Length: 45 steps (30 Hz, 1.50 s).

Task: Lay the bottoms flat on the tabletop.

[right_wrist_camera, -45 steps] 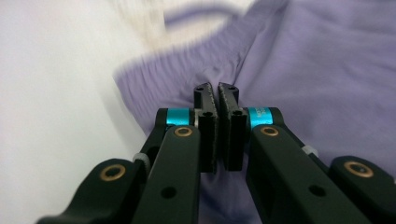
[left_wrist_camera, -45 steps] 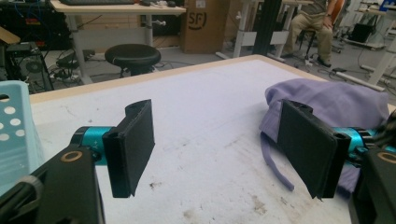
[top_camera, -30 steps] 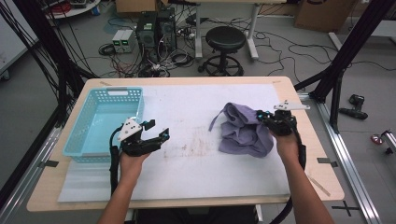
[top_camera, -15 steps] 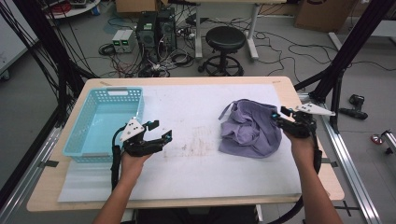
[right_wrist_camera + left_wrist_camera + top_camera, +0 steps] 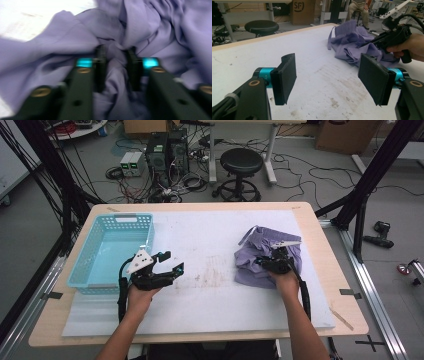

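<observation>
Fingers of the right gripper (image 5: 116, 71) had just been closing and stood nearly together, a bunched fold of the purple garment (image 5: 260, 260) wedged between them and pressed by both pads, as far as the blurred right gripper view allowed. The left gripper (image 5: 332, 80) stood wide open with nothing between its jaws, above bare white table cover (image 5: 210, 240), well apart from the cloth.

Garment lay crumpled on the table's right half, far from the blue basket (image 5: 85, 270) at the left.

Risk, as I judged it: the pinch took only a loose ridge of thin fabric, so a lift could let the fold slip out, or raise one layer while the rest dragged and trailed. The dangling strap (image 5: 329, 40) could snag.
</observation>
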{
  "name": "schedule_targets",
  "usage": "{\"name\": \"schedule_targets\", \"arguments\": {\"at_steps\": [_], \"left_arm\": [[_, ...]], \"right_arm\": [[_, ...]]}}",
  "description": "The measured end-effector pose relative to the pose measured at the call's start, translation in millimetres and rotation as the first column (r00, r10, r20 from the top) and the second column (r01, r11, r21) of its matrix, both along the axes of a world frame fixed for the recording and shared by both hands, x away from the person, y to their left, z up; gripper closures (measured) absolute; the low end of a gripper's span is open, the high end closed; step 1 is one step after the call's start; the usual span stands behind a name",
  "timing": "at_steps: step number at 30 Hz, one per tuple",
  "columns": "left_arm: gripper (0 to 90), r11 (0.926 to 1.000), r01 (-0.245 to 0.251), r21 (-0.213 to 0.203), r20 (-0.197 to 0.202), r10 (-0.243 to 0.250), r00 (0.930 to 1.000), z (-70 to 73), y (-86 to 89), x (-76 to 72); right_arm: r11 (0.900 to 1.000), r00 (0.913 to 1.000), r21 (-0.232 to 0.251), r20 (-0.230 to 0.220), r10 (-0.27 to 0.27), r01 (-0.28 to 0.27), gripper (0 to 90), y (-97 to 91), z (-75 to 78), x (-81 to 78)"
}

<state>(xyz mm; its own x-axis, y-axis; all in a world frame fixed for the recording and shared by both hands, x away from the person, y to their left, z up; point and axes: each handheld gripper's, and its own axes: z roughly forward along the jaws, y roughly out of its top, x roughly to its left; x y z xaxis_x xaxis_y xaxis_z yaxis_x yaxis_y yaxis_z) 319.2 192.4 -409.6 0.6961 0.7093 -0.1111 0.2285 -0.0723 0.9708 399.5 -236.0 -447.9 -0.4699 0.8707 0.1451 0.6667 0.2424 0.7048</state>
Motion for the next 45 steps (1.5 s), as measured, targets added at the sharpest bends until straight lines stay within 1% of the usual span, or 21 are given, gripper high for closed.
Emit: {"name": "schedule_targets", "arguments": {"at_steps": [3,6,12,15,17,18,20,22,23,24,25,27,29,31,32,33,35,39,40,43,45], "left_arm": [[31.0,0.9999,-0.011,-0.008,0.002,0.011,0.9999,1.0,4.8,-0.7],[31.0,0.9994,-0.024,-0.023,0.007,0.025,0.9997,2.8,9.7,-1.1],[31.0,0.999,-0.033,-0.029,0.007,0.033,0.9994,4.1,13.5,-2.7],[31.0,0.9989,-0.036,-0.029,0.004,0.036,0.9993,4.0,14.2,-2.9],[31.0,0.9988,-0.039,-0.029,0.002,0.04,0.9992,3.9,14.6,-3.1],[31.0,0.9987,-0.04,-0.031,0.002,0.04,0.9992,3.7,14.8,-3.2],[31.1,0.999,-0.037,-0.027,0.001,0.037,0.9993,3.2,15.3,-3.6],[31.1,0.999,-0.035,-0.027,-0.004,0.035,0.9994,2.3,15.0,-4.3],[31.1,0.9992,-0.033,-0.021,-0.006,0.032,0.9995,1.7,14.8,-4.3],[31.1,0.9994,-0.029,-0.018,-0.008,0.029,0.9996,1.1,14.6,-4.3],[31.1,0.9994,-0.028,-0.019,-0.01,0.028,0.9996,0.5,13.9,-4.4],[31.1,0.9997,-0.022,-0.013,-0.016,0.022,0.9996,-0.5,12.1,-4.5],[31.1,0.9998,-0.019,-0.01,-0.018,0.019,0.9997,-1.1,10.7,-4.5],[31.1,0.9999,-0.012,-0.004,-0.023,0.012,0.9997,-2.0,8.5,-4.2],[31.1,0.9999,-0.012,-0.005,-0.025,0.012,0.9996,-2.6,7.5,-3.9],[31.1,1.0,-0.009,0.0,-0.028,0.009,0.9996,-3.5,6.1,-3.4],[31.2,1.0,0.0,0.005,-0.042,0.0,0.9991,-6.1,2.3,-1.9],[31.2,0.9998,0.017,0.012,-0.058,-0.016,0.9982,-11.2,-7.7,2.1],[31.3,0.9997,0.021,0.014,-0.059,-0.02,0.9981,-11.9,-9.0,3.2],[31.8,0.9996,0.013,0.023,-0.077,-0.012,0.9969,-16.1,-14.7,10.1],[31.9,0.9997,0.006,0.025,-0.092,-0.003,0.9957,-18.4,-18.7,16.4]], "right_arm": [[0.9962,0.9961,0.01,0.017,0.086,-0.086,84.3,12.1,2.3,-5.0],[0.9833,0.9845,0.056,0.038,0.171,-0.173,84.9,25.9,4.6,-10.9],[0.94,0.9436,0.088,0.066,0.325,-0.329,85.0,63.2,8.2,-23.1],[0.9114,0.9168,0.101,0.068,0.394,-0.399,85.0,81.6,10.1,-30.2],[0.8846,0.8922,0.117,0.079,0.445,-0.451,85.0,94.1,11.2,-36.2],[0.8746,0.8833,0.124,0.079,0.462,-0.469,85.0,97.9,11.4,-38.6],[0.8346,0.8453,0.134,0.074,0.529,-0.534,84.9,106.7,11.9,-45.7],[0.8077,0.8159,0.117,0.064,0.575,-0.578,84.7,107.8,14.6,-54.2],[0.8025,0.8094,0.105,0.065,0.584,-0.587,84.3,104.7,16.4,-57.6],[0.8007,0.8076,0.105,0.072,0.585,-0.59,83.6,99.1,18.3,-60.0],[0.8039,0.8118,0.112,0.076,0.579,-0.584,82.2,93.5,19.9,-61.5],[0.8206,0.8301,0.126,0.103,0.548,-0.557,80.6,74.8,24.2,-63.4],[0.8491,0.86,0.142,0.128,0.494,-0.509,78.3,50.8,28.0,-65.2],[0.8737,0.8834,0.144,0.143,0.446,-0.465,77.2,31.1,30.4,-66.7],[0.8929,0.8995,0.136,0.153,0.409,-0.429,77.1,18.1,31.7,-68.3],[0.9063,0.9102,0.124,0.153,0.385,-0.404,76.2,10.9,32.3,-69.6],[0.9412,0.937,0.074,0.148,0.316,-0.33,75.7,-8.1,32.3,-73.2],[0.9737,0.9663,0.03,0.133,0.22,-0.226,75.5,-35.6,26.7,-78.7],[0.981,0.9733,0.02,0.131,0.189,-0.193,71.9,-40.6,25.4,-79.4],[0.9939,0.989,0.007,0.1,0.109,-0.11,57.6,-50.1,20.7,-77.6],[0.9955,0.9909,0.001,0.097,0.094,-0.094,53.6,-50.4,17.7,-77.3]]}}
